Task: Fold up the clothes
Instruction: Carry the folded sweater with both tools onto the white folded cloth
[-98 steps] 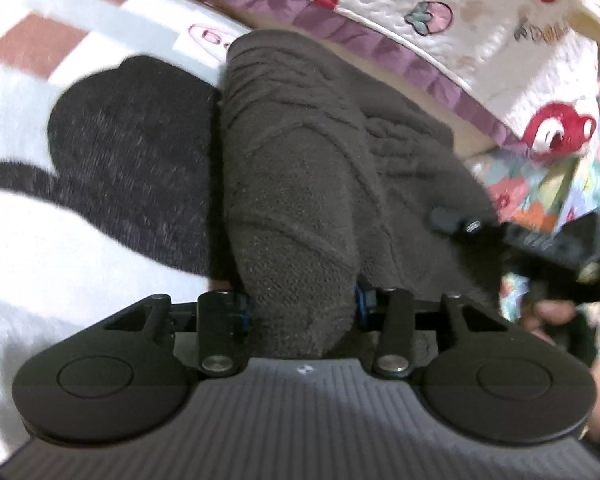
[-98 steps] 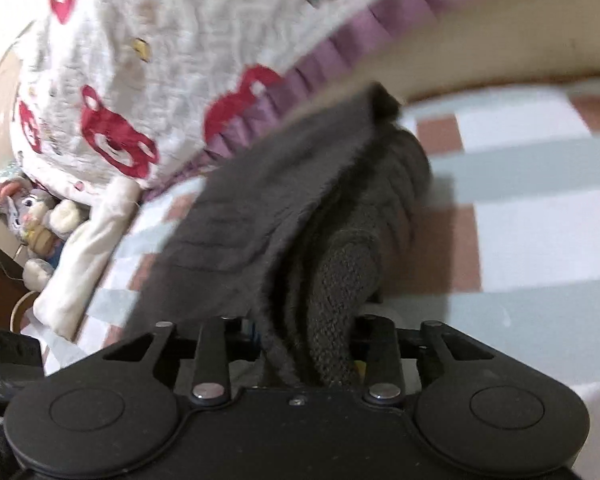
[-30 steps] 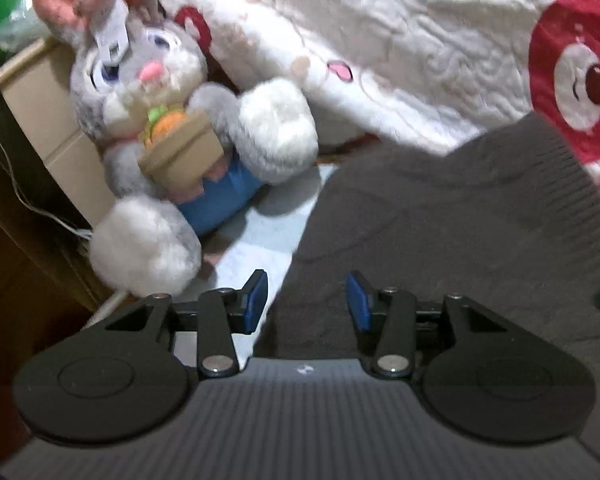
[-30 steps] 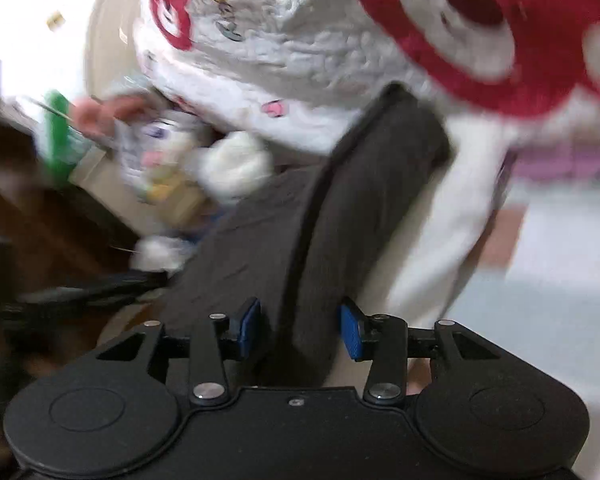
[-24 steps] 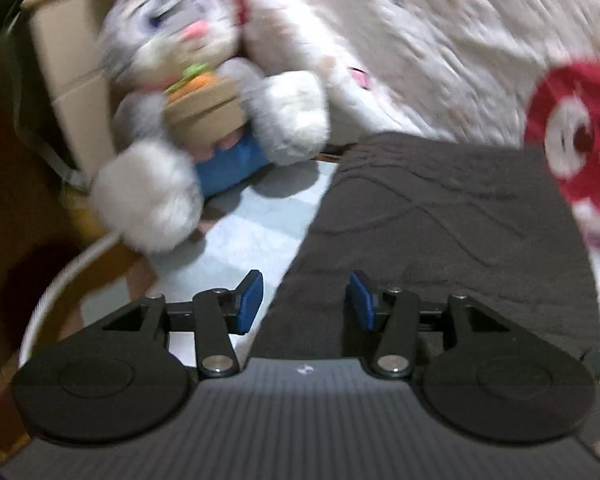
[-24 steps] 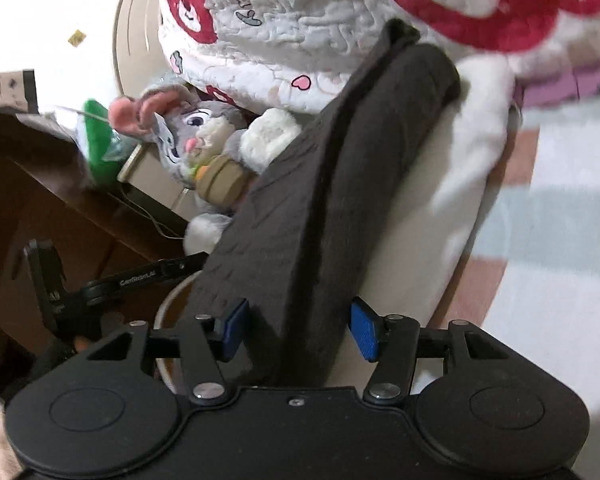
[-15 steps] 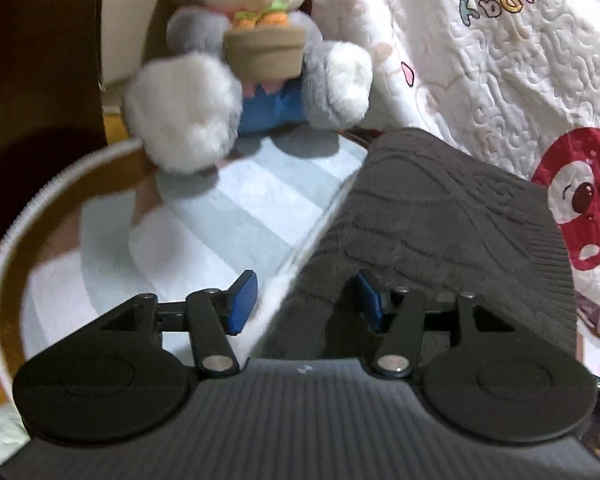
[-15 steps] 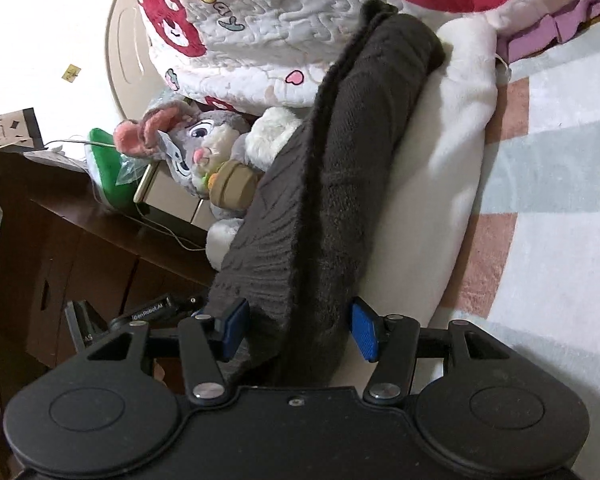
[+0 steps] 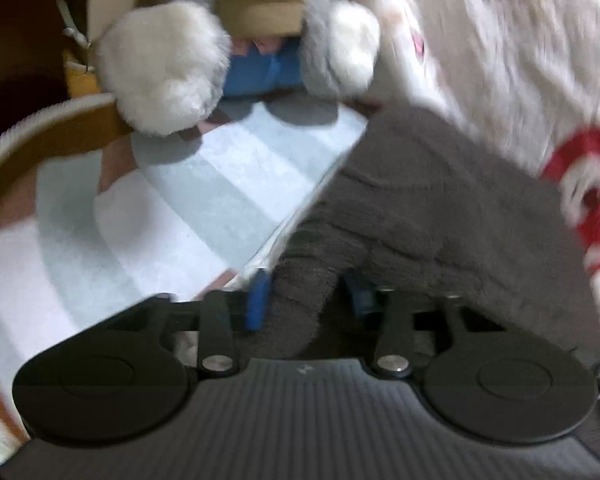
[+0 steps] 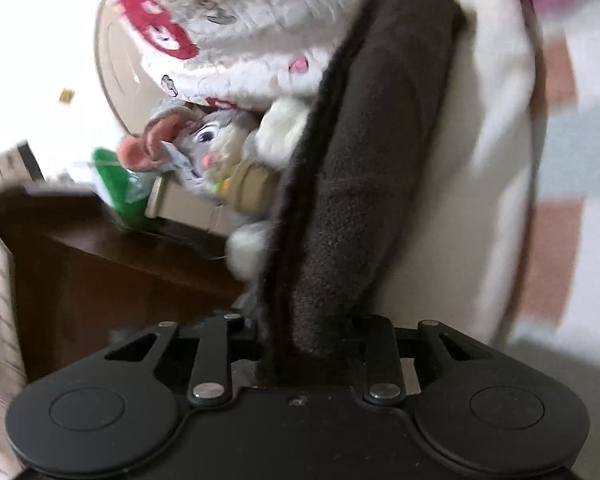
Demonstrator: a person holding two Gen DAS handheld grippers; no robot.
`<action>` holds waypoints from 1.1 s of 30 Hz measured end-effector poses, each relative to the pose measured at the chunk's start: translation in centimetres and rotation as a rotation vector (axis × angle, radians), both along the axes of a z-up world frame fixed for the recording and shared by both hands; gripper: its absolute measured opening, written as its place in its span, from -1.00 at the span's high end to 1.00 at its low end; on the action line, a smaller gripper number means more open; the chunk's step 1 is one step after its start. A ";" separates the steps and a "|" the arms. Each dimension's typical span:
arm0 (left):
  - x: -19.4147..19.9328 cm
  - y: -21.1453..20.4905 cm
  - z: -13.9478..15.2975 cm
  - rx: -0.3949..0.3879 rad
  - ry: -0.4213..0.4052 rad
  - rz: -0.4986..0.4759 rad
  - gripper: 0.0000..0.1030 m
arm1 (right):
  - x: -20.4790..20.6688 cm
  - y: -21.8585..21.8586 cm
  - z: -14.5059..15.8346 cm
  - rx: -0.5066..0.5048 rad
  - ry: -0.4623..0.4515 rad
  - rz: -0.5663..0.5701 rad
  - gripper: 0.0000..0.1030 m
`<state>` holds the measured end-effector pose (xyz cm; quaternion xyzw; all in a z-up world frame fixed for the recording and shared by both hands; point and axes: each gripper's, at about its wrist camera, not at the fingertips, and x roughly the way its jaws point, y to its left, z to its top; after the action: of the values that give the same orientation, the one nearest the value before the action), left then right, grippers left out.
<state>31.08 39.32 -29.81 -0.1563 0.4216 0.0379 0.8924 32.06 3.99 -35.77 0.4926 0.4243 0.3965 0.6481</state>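
Note:
A folded dark grey knit sweater (image 9: 440,216) lies on a white folded garment on the striped blanket (image 9: 188,200). My left gripper (image 9: 306,296) has its blue pads either side of the sweater's near edge, pinching a fold of it. In the right wrist view the same sweater (image 10: 364,184) runs away from the camera as a thick roll. My right gripper (image 10: 306,328) is closed on its near end, and the pads are hidden by the knit.
A grey plush rabbit (image 9: 240,36) holding a brown pot sits beyond the sweater; it also shows in the right wrist view (image 10: 216,148). A white quilt with red bears (image 9: 540,60) lies to the right. A dark wooden cabinet (image 10: 100,264) and a round rug edge (image 9: 32,140) lie left.
Both grippers were open around the sweater half a second ago and have now closed on its near edge. Both views have shifted closer and are motion-blurred.

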 end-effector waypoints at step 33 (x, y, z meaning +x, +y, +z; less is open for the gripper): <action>-11.8 -12.6 0.7 0.159 -0.280 0.012 0.28 | 6.4 -3.2 3.6 -0.291 -0.223 -0.281 0.27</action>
<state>19.31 26.75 -29.09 -0.0916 0.2879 0.0541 0.9517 38.50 0.83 -32.19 0.4014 0.3299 0.2893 0.8040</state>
